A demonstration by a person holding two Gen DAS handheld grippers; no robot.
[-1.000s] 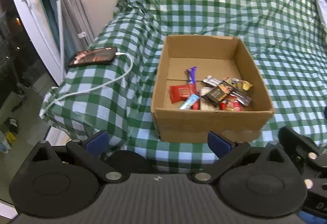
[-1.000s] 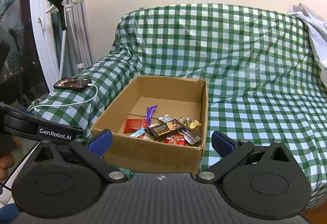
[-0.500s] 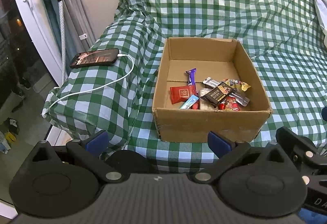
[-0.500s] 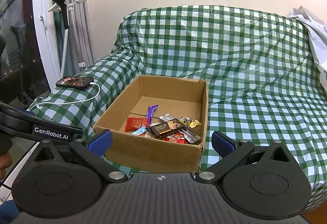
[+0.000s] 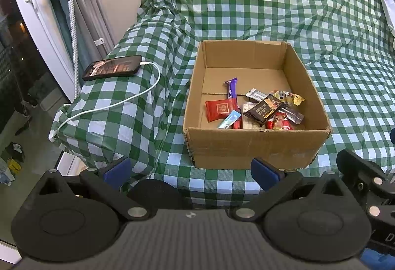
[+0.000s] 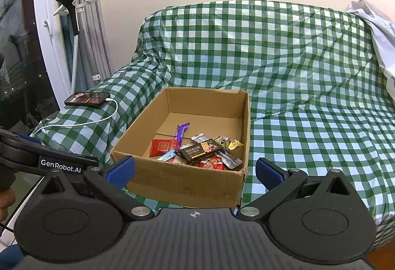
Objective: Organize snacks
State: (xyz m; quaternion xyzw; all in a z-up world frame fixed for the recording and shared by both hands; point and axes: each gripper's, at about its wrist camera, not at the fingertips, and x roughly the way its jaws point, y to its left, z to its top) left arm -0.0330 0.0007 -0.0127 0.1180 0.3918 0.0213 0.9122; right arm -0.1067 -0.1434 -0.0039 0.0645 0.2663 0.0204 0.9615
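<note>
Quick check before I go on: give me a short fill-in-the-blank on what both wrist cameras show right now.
1. The snacks lie inside a cardboard ____.
2. The phone is plugged into a ____ cable.
3. The cover on the sofa is checked white and ____.
4. Both the left claw and the right claw are ____ and hold nothing.

Missing words: box; white; green; open

I see the box (image 5: 256, 146) sitting on the sofa (image 5: 345, 53), snacks (image 5: 256, 109) piled in its near half. Left of it, on the armrest, lies 1 phone (image 5: 112, 70) with its cable (image 5: 118, 104) trailing toward me.
</note>
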